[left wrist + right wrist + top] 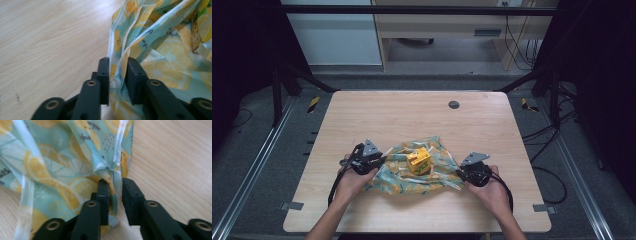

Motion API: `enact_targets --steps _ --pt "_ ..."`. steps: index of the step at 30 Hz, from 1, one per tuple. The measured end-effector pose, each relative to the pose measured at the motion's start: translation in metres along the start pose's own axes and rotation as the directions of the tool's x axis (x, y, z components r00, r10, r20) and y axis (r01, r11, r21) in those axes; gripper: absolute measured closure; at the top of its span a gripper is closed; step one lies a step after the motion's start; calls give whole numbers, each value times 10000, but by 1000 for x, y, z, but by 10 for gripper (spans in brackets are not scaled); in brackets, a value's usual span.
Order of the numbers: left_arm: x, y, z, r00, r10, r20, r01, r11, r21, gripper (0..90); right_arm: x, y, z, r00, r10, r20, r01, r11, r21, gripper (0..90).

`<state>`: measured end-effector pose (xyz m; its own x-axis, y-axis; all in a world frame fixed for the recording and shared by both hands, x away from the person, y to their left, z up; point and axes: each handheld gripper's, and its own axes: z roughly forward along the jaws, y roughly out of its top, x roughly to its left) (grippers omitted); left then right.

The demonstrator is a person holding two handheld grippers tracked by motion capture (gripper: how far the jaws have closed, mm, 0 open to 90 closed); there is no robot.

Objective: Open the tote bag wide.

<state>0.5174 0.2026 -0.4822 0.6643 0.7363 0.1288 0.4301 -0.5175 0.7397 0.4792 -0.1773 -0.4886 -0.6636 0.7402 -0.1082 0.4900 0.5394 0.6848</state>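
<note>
A crumpled plastic bag [399,178] printed with lemons on pale teal lies at the near middle of the wooden table [412,115]. A small yellow box [418,160] sits in its middle folds. My left gripper [379,161] holds the bag's left edge. In the left gripper view the bag [162,50] has a fold running between the jaws of that gripper [118,61]. My right gripper [460,172] is at the bag's right corner. In the right gripper view the bag [57,170] bunches up where this gripper [115,181] pinches its hem.
A dark round grommet [454,104] is set in the far part of the table. Bare wood lies all around the bag. Beyond the far edge are a floor, cables and a wooden desk frame [384,50].
</note>
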Motion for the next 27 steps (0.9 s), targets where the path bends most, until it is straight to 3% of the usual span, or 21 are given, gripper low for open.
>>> enact_targets --steps 7,12,17,21,27 --pt "-3 9 -8 9998 -172 64 174 9989 -438 575 0 6 -3 9994 262 239 -246 9976 -652 542" --pt "-2 13 -12 9983 -541 213 555 9956 -757 496 1 13 -5 9981 408 460 -351 9924 -1179 397" --pt "-4 16 -16 9978 -541 389 574 9945 -875 439 4 18 -8 9979 485 435 -409 9862 -1605 313" --pt "-6 18 -18 9979 -474 450 514 9944 -928 425 5 18 -8 9975 498 496 -420 9881 -1480 274" --pt "-8 18 -22 9968 -469 640 535 9929 -1061 403 3 12 -3 9972 649 376 -622 9957 -693 204"
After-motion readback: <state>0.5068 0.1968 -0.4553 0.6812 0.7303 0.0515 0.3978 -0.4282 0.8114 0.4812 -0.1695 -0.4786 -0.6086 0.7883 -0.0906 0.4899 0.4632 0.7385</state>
